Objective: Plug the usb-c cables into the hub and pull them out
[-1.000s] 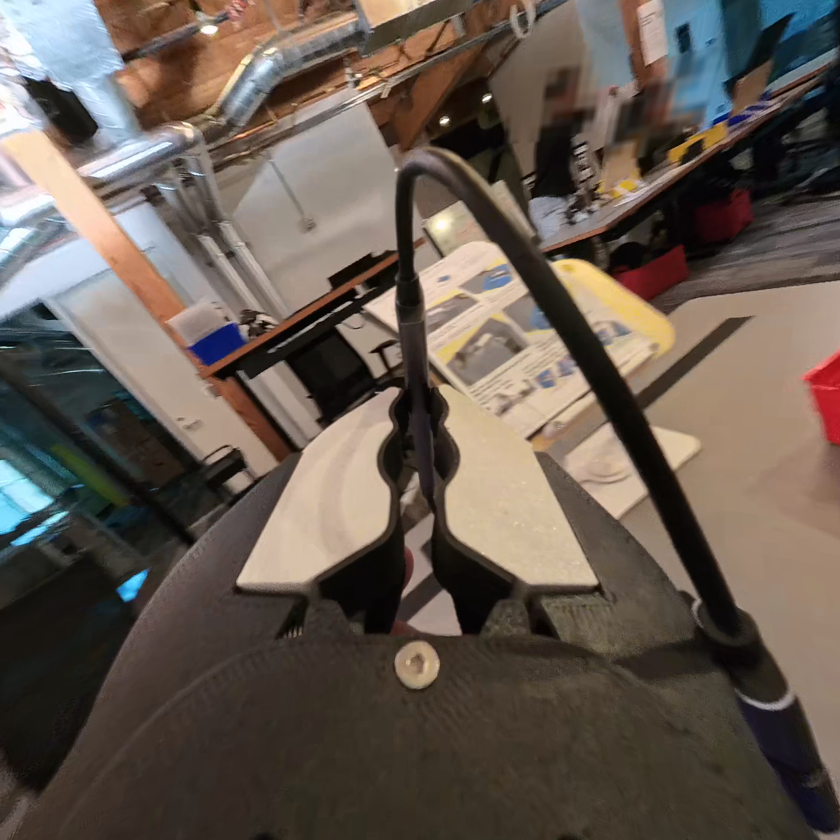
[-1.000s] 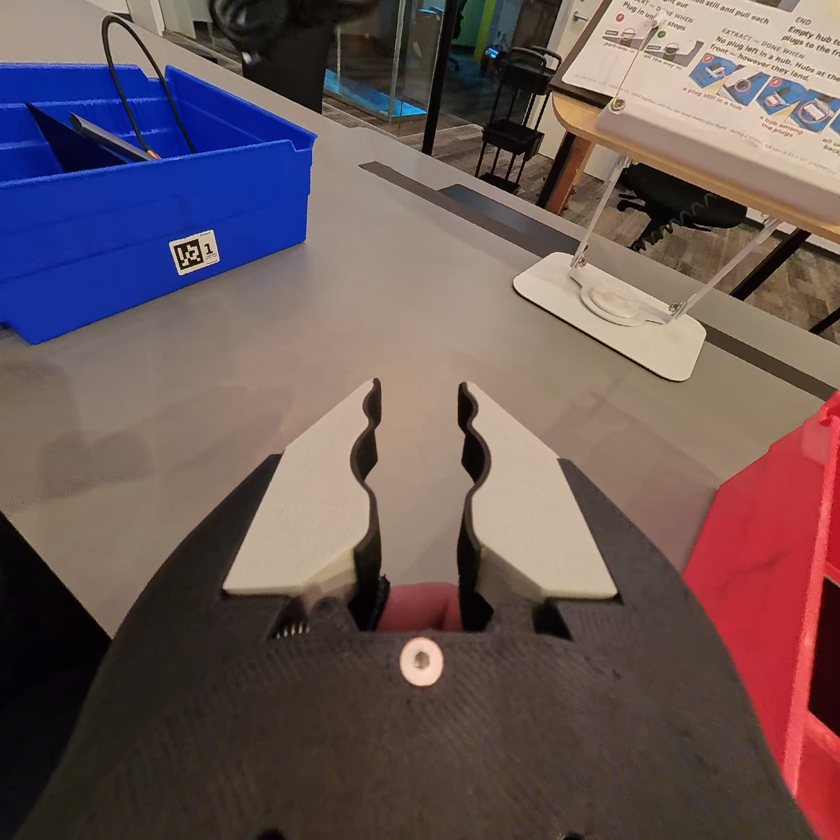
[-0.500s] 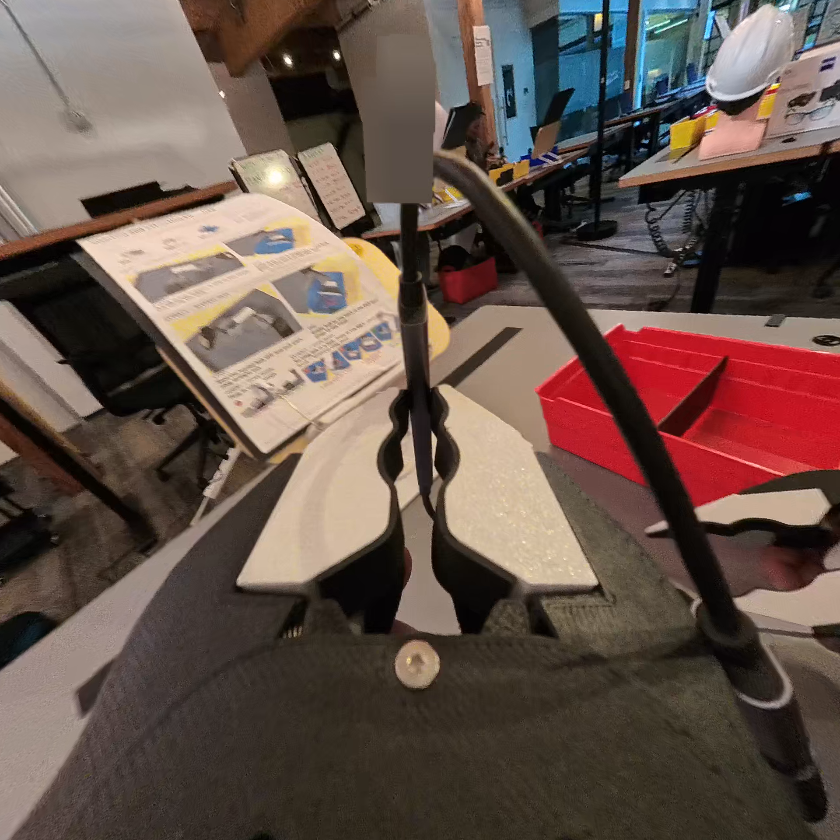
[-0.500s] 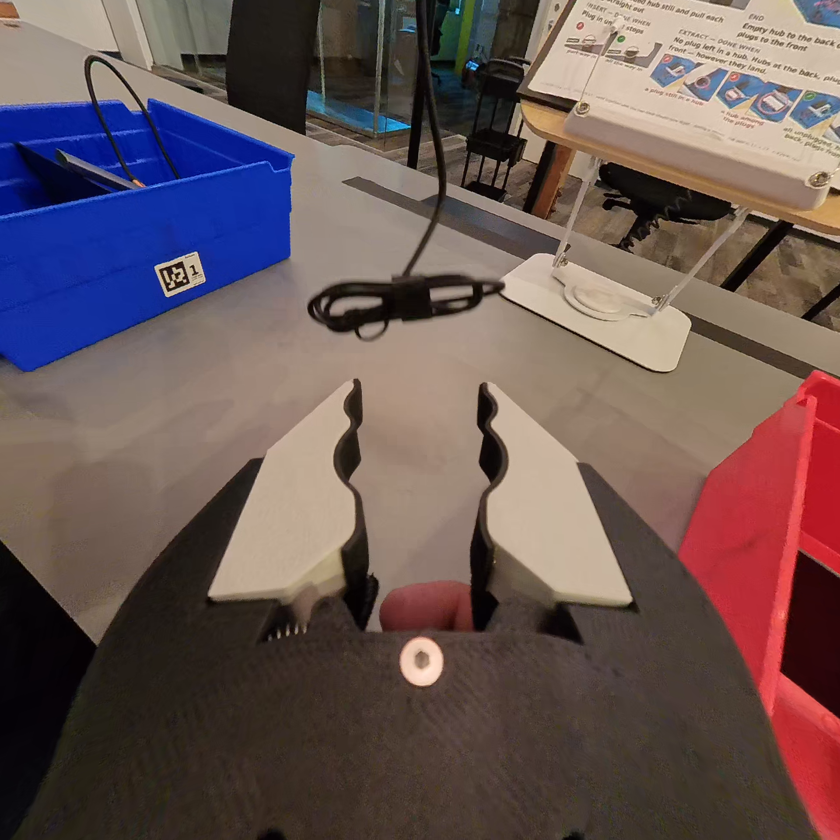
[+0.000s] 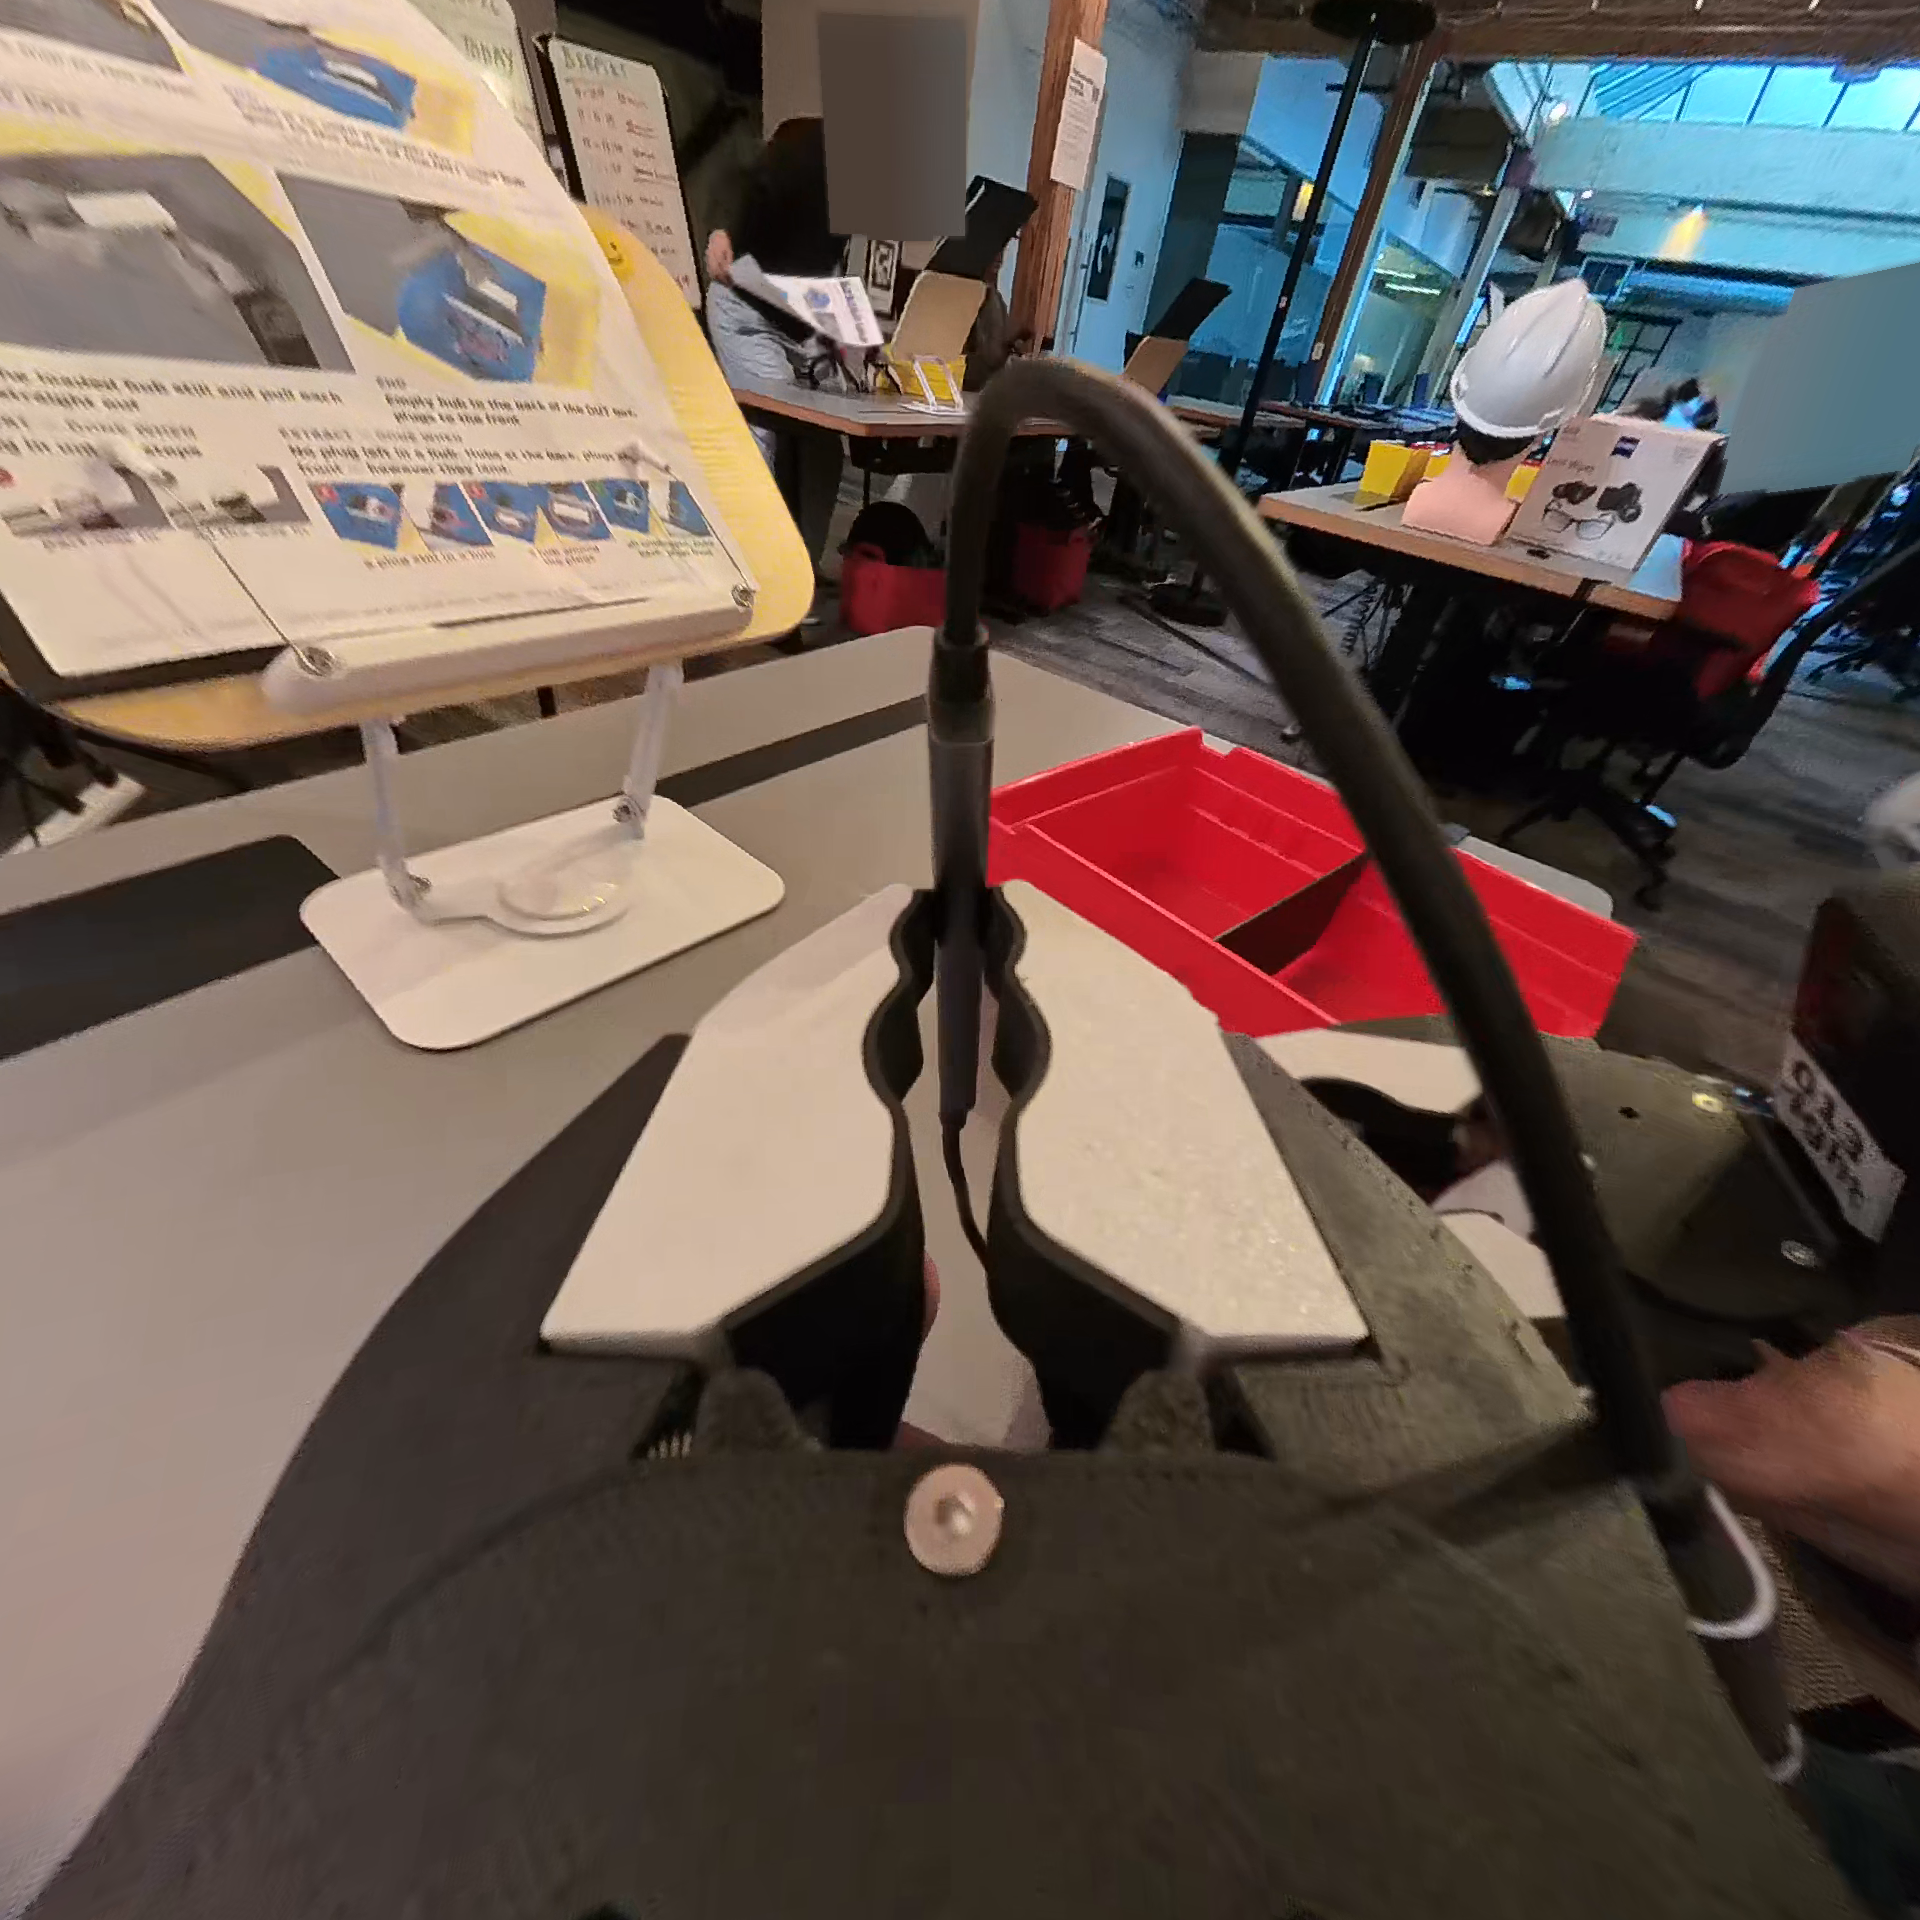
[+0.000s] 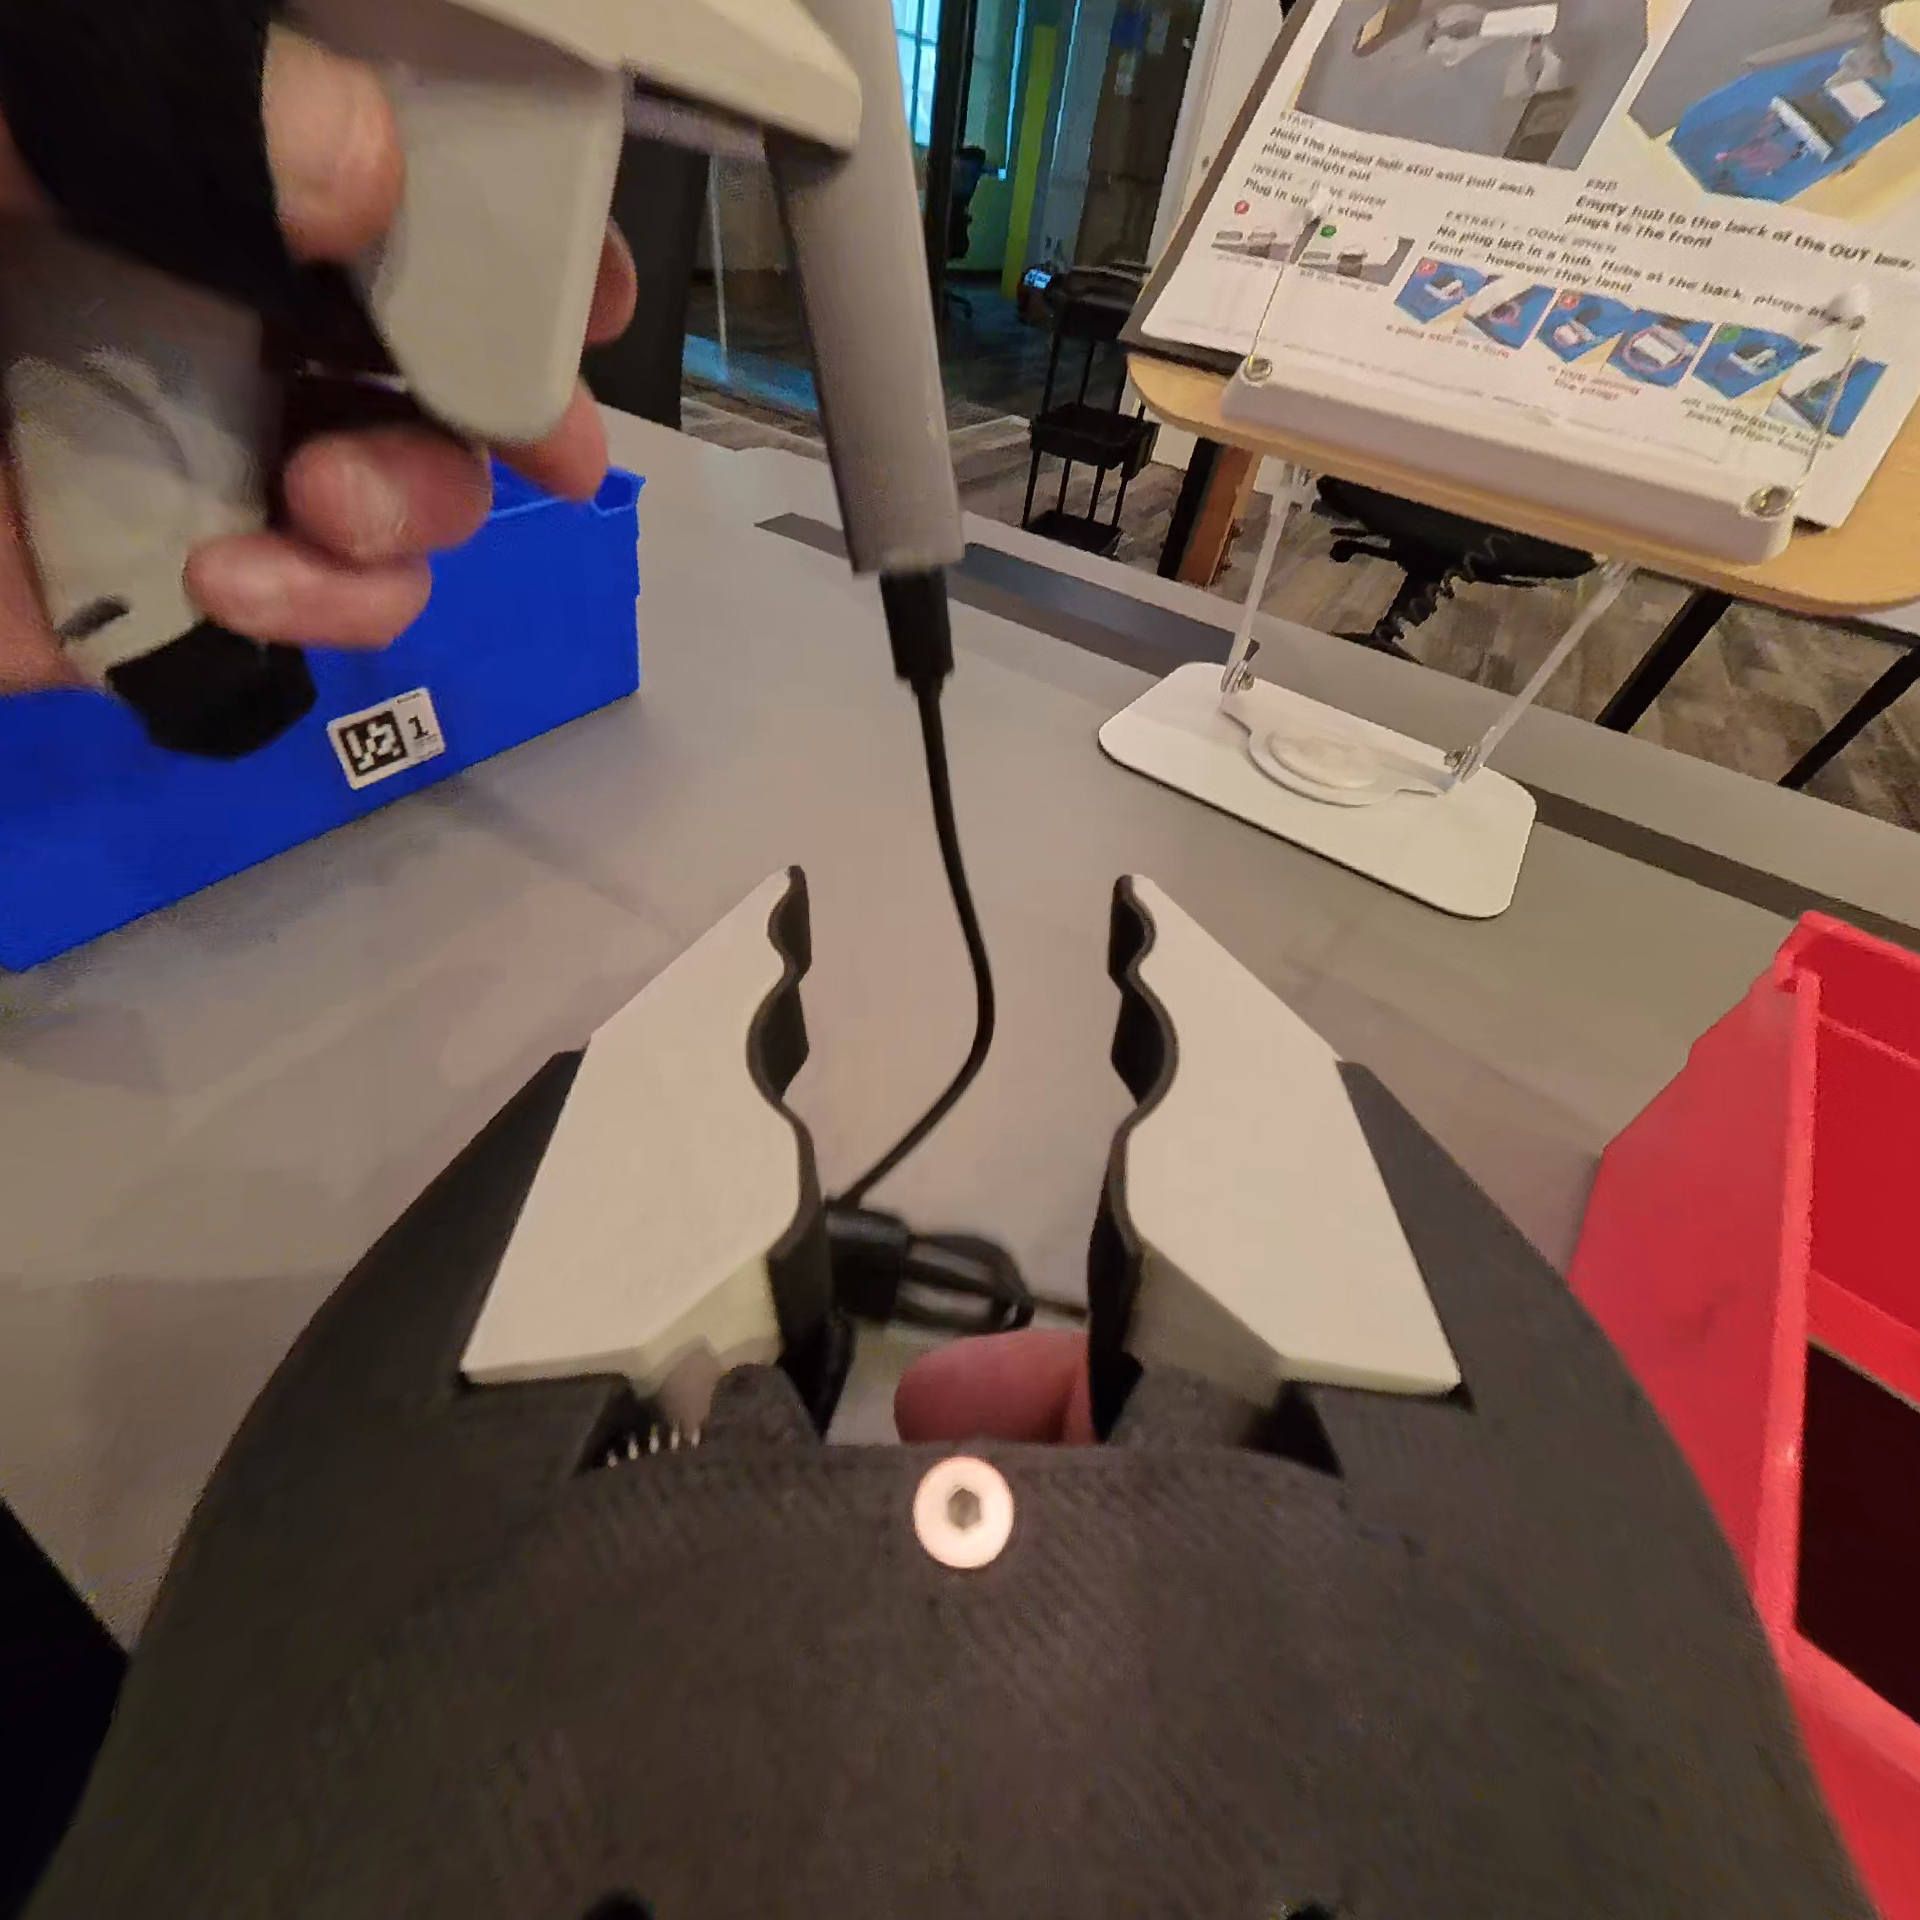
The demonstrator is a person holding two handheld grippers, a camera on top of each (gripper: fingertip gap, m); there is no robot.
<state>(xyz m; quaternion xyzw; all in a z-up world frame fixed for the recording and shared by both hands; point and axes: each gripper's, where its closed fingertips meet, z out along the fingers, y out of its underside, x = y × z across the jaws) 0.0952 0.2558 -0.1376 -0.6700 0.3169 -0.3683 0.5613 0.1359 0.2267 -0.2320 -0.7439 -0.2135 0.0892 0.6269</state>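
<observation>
Fingers (image 5: 852,1060) of your left gripper (image 5: 956,935) pinch the hub (image 5: 957,894) upright. Your right gripper (image 6: 956,904) gapes wide, its fingers (image 6: 675,1122) flanking the hub's dangling usb-c cable (image 6: 971,997) above the counter (image 6: 312,987).

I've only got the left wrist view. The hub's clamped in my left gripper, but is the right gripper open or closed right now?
Observer: Open. The right wrist view shows the right gripper with its fingers spread apart, gripping nothing.
Operator: Is a plug in the hub?
Observer: Yes. A black plug sits in the lower end of the hub, which points down.
Operator: Where does its cable go?
Observer: The thin cable hangs down through the gap between the right gripper's fingers and ends in a tied bundle low between the finger bases. I can't tell whether the bundle rests on the table.
</observation>
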